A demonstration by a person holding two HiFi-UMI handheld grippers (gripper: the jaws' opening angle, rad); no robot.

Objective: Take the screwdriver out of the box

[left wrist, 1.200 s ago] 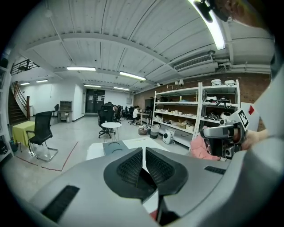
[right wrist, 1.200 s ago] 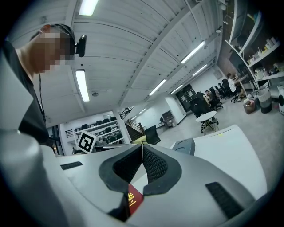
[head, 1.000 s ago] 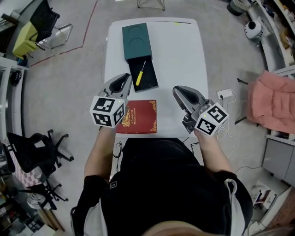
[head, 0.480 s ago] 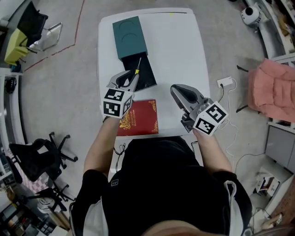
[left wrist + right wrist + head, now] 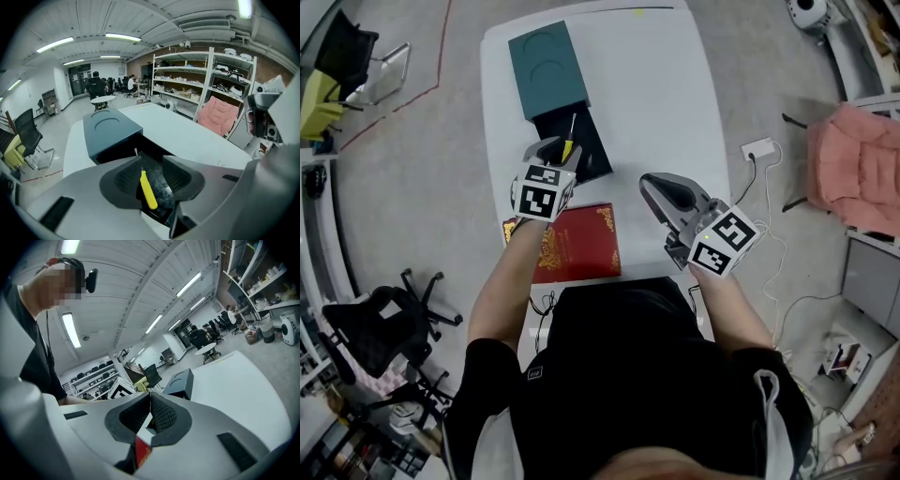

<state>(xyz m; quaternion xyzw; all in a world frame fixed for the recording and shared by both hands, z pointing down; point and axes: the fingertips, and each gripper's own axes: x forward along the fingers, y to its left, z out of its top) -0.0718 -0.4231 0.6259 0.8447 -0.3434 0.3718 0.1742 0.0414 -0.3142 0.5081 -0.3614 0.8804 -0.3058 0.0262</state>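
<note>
A dark teal box (image 5: 546, 70) lies on the white table (image 5: 666, 103), with its black tray (image 5: 586, 150) pulled out toward me. The screwdriver (image 5: 567, 145), yellow-handled with a thin shaft, lies in that tray. My left gripper (image 5: 551, 148) hangs tilted down over the tray's near end. In the left gripper view its jaws (image 5: 151, 161) are opening, and the yellow handle (image 5: 148, 190) lies between them with the pads off it. My right gripper (image 5: 652, 185) hovers to the right of the tray, shut and empty (image 5: 150, 399).
A red book (image 5: 577, 242) lies at the table's near edge, below the left gripper. A power strip with cable (image 5: 759, 148) and a pink chair (image 5: 853, 159) are on the floor to the right. A black office chair (image 5: 384, 319) stands at left.
My left gripper has moved forward and down from over the red book to the tray's near end, and its jaws have opened. The right gripper has sunk a little.
</note>
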